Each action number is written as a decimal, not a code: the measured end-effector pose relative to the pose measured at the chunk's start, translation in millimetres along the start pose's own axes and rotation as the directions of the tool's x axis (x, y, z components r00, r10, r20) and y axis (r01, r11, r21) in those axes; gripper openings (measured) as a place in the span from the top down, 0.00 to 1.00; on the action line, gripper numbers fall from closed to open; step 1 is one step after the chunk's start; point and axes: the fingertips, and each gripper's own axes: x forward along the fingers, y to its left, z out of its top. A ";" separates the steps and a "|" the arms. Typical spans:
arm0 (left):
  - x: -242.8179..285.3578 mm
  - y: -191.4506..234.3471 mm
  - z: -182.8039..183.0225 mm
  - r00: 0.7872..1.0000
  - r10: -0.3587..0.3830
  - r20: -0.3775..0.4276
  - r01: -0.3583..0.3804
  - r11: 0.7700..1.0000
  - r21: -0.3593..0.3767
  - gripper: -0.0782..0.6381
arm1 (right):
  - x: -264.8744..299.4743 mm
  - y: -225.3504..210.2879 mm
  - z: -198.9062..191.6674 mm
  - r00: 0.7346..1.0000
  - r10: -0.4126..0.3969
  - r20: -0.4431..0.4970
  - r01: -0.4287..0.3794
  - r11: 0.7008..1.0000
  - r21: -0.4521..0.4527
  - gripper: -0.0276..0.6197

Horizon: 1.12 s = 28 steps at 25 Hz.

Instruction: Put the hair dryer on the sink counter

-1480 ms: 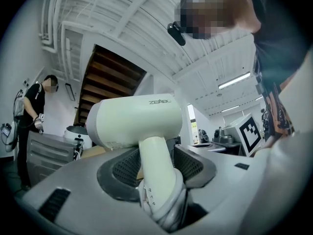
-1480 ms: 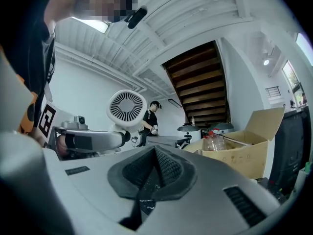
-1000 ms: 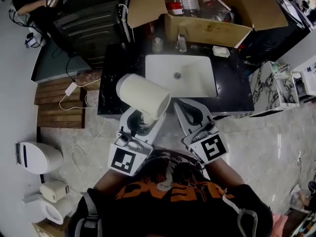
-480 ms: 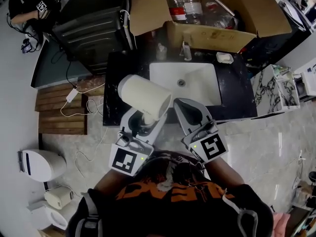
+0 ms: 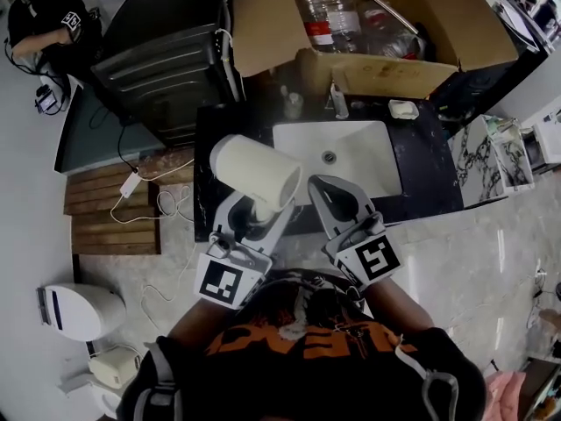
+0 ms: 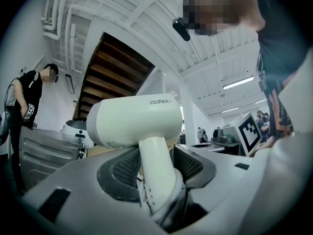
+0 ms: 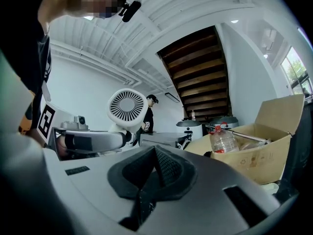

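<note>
Left gripper (image 5: 252, 213) clamps the handle of the hair dryer (image 5: 254, 172), held up over the tabletop's (image 5: 429, 169) near edge beside the sink (image 5: 368, 160), right gripper (image 5: 336, 198) closed and empty; I'd carry it over bare tabletop, lower until it rests, then release.

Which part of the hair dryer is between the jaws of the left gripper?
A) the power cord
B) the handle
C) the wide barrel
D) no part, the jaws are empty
B: in the left gripper view the left gripper is closed on the handle of the white hair dryer, with a pad on each side of it, and the barrel stands free above the jaws.
</note>
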 end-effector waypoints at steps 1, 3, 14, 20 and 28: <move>-0.2 5.4 -1.6 1.000 -0.008 -0.006 0.008 1.000 0.006 0.57 | 4.0 0.0 -3.7 1.000 -0.002 -0.012 0.002 1.000 -0.006 0.94; -1.1 16.4 -5.5 1.000 -0.023 -0.020 0.023 0.999 0.025 0.57 | 13.2 -0.2 -9.4 1.000 -0.008 -0.028 0.007 1.000 -0.013 0.94; -4.2 65.8 -30.0 0.998 -0.006 -0.057 0.005 1.000 -0.023 0.57 | 52.3 2.8 -48.9 0.992 -0.028 -0.119 0.029 1.000 0.010 0.94; -8.3 91.6 -49.4 0.994 0.028 -0.102 -0.033 0.998 -0.051 0.57 | 75.2 7.7 -70.8 0.984 -0.010 -0.176 0.015 0.999 0.028 0.94; -14.3 125.6 -91.2 0.979 0.077 -0.191 -0.100 0.988 -0.116 0.57 | 101.9 9.5 -104.9 0.978 0.003 -0.210 0.009 0.998 0.056 0.94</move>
